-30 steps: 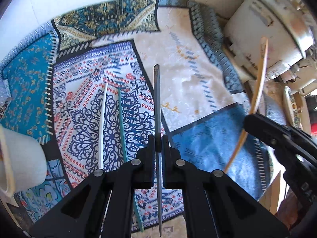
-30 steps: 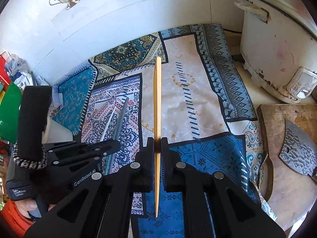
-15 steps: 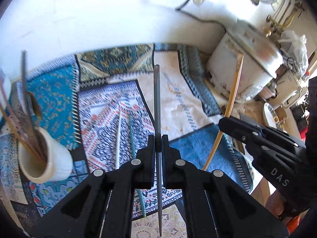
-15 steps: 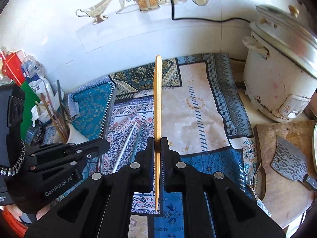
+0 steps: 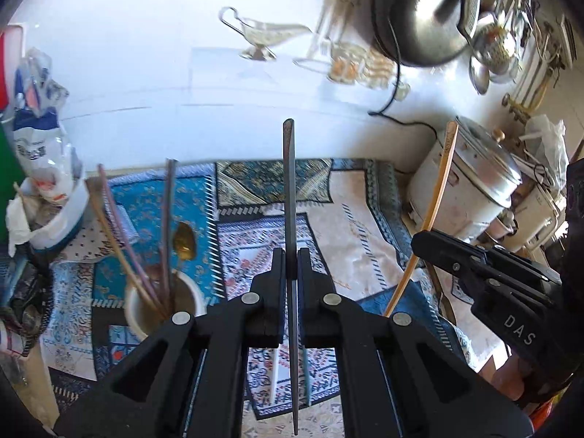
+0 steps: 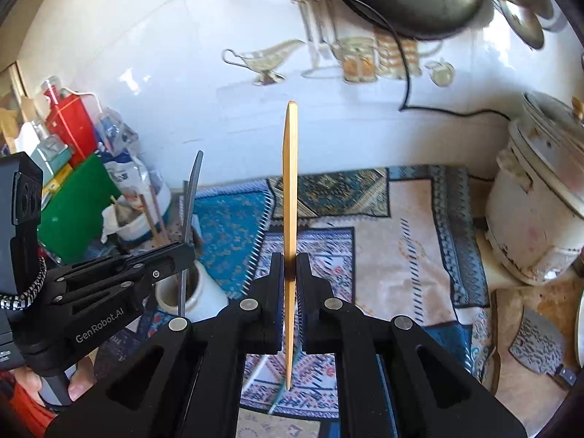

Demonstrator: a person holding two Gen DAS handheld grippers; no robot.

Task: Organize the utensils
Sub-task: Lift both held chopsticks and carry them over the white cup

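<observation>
Left wrist view: patterned cloth [image 5: 365, 219] covers the worktop below white tiles; left gripper [image 5: 290, 273] clamps a dark chopstick [image 5: 289, 189], the "DAS"-marked right gripper [image 5: 423, 241] a bamboo one [image 5: 438, 197].

Rice cooker [image 6: 540, 215] beside patterned cloth [image 6: 408, 233]; cleaver [image 6: 540, 346] on wooden board [image 6: 511, 372]

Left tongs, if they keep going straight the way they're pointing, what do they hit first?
Probably the patterned cloth near the wall, led by the dark stick that the left tongs clamp. The cup sits off to the left. Depth is unclear.
</observation>
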